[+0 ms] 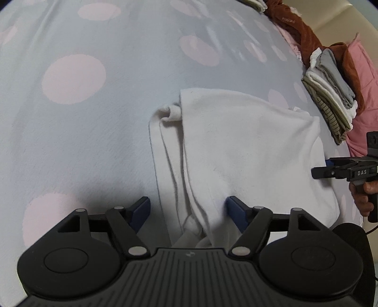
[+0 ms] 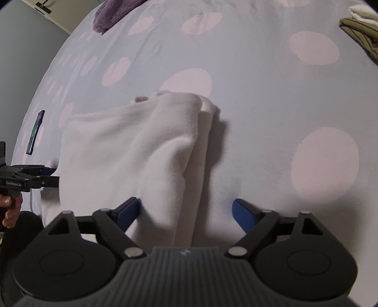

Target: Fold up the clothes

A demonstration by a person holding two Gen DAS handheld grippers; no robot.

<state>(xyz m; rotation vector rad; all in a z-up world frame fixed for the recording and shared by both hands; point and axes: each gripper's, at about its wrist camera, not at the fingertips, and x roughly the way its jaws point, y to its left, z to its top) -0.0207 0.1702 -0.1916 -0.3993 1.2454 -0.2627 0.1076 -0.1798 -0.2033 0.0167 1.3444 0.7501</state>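
Observation:
A white garment (image 1: 236,141) lies folded on the grey bedsheet with pink dots (image 1: 70,78). Its left side shows layered edges and a rolled cuff. My left gripper (image 1: 187,207) stands open over the garment's near left edge, and folds of cloth lie between the fingers without being pinched. In the right wrist view the white garment (image 2: 122,151) bunches into a ridge. My right gripper (image 2: 186,209) is open astride its near right edge, with the left fingertip against the cloth and the right one over bare sheet. Each gripper appears from the side in the other's view: right gripper (image 1: 330,171), left gripper (image 2: 35,179).
A stack of folded clothes (image 1: 330,94) sits at the bed's right, with a brown garment (image 1: 295,26) and pink fabric (image 1: 363,82) behind it. A phone (image 2: 35,132) lies on the sheet at the left. A purple towel (image 2: 111,14) lies at the far end.

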